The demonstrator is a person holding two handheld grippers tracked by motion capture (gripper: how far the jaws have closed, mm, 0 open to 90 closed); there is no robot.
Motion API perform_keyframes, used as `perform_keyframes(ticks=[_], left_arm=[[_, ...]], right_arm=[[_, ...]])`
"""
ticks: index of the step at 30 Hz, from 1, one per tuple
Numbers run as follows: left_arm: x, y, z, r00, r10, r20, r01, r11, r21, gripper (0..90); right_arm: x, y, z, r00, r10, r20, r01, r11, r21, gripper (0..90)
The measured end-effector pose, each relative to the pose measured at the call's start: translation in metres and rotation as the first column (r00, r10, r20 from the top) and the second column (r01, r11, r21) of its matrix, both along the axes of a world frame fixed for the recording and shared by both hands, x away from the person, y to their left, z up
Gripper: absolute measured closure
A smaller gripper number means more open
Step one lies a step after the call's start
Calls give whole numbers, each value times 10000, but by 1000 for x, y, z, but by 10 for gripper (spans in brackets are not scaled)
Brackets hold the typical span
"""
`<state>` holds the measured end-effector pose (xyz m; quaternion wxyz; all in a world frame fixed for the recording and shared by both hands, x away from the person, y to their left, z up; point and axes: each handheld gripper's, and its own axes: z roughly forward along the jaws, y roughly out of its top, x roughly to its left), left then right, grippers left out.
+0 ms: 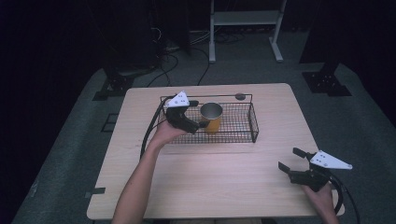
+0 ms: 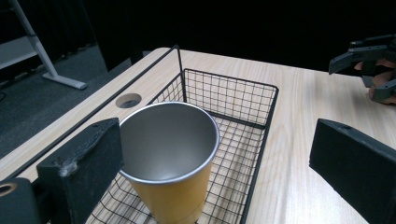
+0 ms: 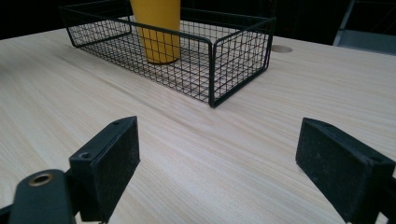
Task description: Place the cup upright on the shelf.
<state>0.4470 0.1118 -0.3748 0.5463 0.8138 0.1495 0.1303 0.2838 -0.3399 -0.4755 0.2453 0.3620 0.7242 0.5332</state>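
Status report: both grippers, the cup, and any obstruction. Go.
Left gripper open, beside cup, not clamped. Right gripper open, empty, above the table's right front. Cup upright in wire basket. Basket wall stands around the cup.

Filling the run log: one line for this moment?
left tool: open, at cup | cup: upright in wire basket | right tool: open, over table

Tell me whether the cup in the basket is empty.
Empty: the left gripper view looks straight into the upright cup in the wire basket and shows bare metal inside.
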Motion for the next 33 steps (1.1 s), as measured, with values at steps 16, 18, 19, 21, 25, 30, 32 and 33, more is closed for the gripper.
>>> perform_keyframes(ticks=[16,18,19,21,25,30,32,33], left_arm=[[-14,10,-9,9999,80,-102,-82,9997,-221,19],[-17,11,-11,9999,83,-76,-84,9997,-214,19],[-18,12,-12,9999,72,-81,-74,9997,-237,19],[-19,12,-12,9999,62,-89,-64,9997,-232,19],[-24,11,-10,10000,-10,-11,10,9997,-246,19],[-29,11,-12,10000,-41,46,42,9997,-243,19],[-32,12,-13,10000,-48,61,49,9997,-231,20],[-32,12,-14,10000,-60,62,61,9997,-223,20]], right_arm=[[0,0,0,10000,-25,-2,25,10000,-40,126],[0,0,0,10000,-29,-10,29,10000,-41,126],[0,1,0,10000,-30,-19,30,10000,-43,126],[0,1,0,10000,-28,-6,27,10000,-47,126],[0,1,0,10000,-31,-22,31,10000,-52,127],[0,1,0,10000,-30,-28,30,10000,-58,126],[0,1,0,10000,-35,-28,35,10000,-65,127],[0,1,0,10000,-37,-33,36,10000,-68,127]])
